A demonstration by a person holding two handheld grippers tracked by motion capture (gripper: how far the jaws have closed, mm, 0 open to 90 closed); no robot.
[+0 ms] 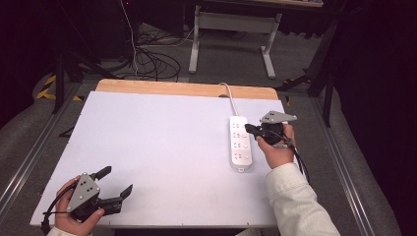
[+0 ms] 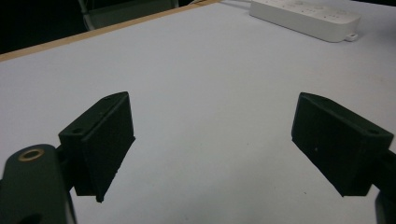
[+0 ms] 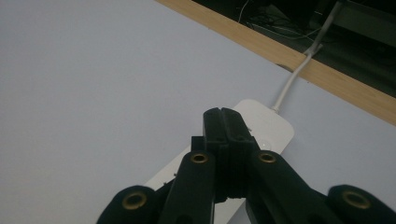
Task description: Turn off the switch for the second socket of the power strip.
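The white power strip (image 1: 240,143) lies flat on the desk (image 1: 157,147), its cord (image 1: 229,96) running off from its far end over the desk's wooden back edge. The right hand-held gripper (image 1: 247,129) hangs over the far half of the power strip with its jaws pressed together and nothing between them; in the right gripper view the closed tips (image 3: 223,116) point toward the round switch near the strip's cord end. This looks like a pressing job on that switch, so the tips are best kept closed and brought straight down on the button, not at a slant that would push the strip sideways. The left hand-held gripper (image 1: 117,181) waits well away from the power strip, jaws spread wide and empty; it could move beside the strip to steady it.
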